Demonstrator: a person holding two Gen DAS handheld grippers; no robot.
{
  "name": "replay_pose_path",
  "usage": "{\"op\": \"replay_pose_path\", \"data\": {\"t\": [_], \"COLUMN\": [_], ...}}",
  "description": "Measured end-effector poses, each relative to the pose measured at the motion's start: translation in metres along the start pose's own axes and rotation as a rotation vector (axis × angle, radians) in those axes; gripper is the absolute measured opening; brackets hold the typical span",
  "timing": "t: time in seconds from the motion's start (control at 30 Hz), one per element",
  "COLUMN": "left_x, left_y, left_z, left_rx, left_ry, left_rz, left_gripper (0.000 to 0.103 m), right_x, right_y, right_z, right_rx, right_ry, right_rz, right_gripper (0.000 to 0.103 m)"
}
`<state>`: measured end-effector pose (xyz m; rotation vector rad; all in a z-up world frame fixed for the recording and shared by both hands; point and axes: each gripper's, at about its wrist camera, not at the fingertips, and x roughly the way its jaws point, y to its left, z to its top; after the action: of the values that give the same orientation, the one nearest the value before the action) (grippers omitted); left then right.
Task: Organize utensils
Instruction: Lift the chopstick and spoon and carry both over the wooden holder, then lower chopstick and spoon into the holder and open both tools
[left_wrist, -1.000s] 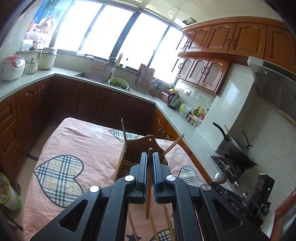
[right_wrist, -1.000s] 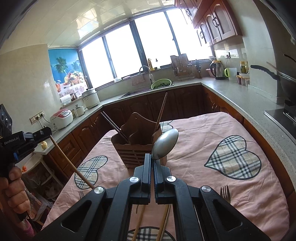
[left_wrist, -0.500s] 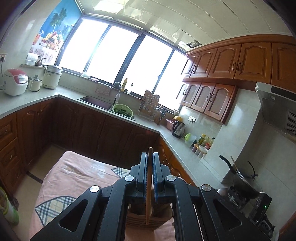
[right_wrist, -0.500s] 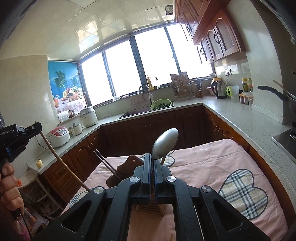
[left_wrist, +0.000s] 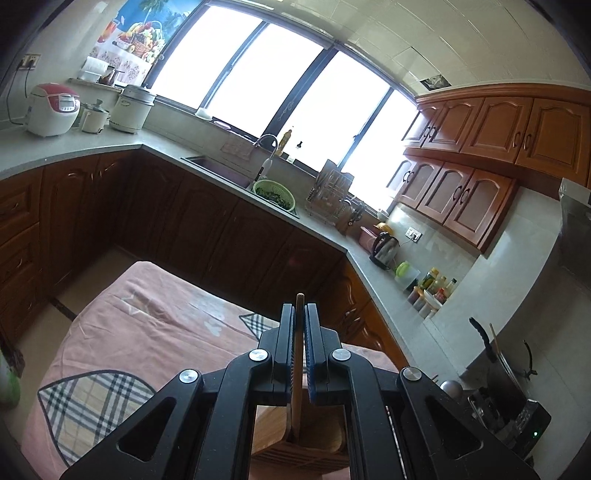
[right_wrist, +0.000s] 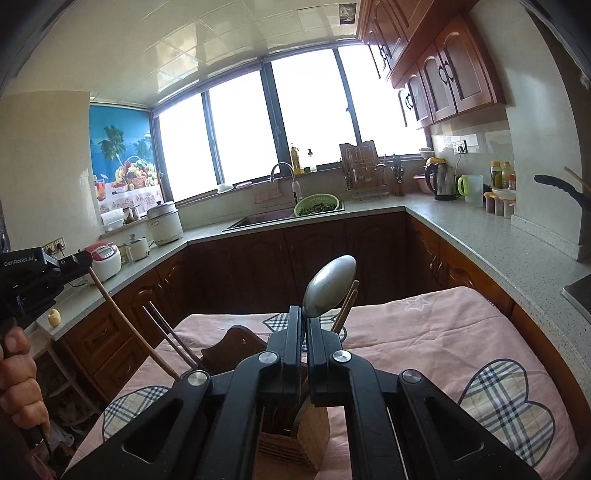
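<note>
The left tool (left_wrist: 299, 330) clamps a wooden chopstick (left_wrist: 297, 373) upright, its lower end directly over the wooden holder (left_wrist: 295, 435) below; the right tool (right_wrist: 305, 332) pinches a spoon (right_wrist: 330, 286) above the same holder

Black hand-held gripper (left_wrist: 299, 317), silver screws (left_wrist: 258, 355).

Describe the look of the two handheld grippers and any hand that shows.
Both the left gripper and the right gripper are matte black, with triangular cut-out arms, silver round pivot bolts and blue pads inside the fingers. The left one's body reads "GenRobot.AI" in white. A bare hand grips its handle.
</note>
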<state>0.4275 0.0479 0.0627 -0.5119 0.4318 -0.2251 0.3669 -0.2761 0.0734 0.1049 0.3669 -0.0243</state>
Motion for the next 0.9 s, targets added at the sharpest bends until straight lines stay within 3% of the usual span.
{"op": "replay_pose_path", "data": {"t": [0.2,0.5,0.9], "left_x": [0.028,0.037,0.034], "left_y": [-0.002,-0.016,-0.018], "left_z": [-0.008,-0.016,-0.010], "left_rx": [0.029,0.115,0.131], "left_ry": [0.044,0.081,0.114], "left_rz": [0.012,0.014,0.025], "left_gripper": [0.004,0.004,0.005], "right_x": [0.023,0.039,0.036], "right_y": [0.001,0.003,0.004], "right_z": [-0.021,-0.037,-0.034], "right_rx": [-0.001,-0.011,-0.015], "right_ry": [0.071,0.153,0.177], "right_rz": [0.006,0.011,0.026], "right_gripper": [0.002,0.002,0.007]}}
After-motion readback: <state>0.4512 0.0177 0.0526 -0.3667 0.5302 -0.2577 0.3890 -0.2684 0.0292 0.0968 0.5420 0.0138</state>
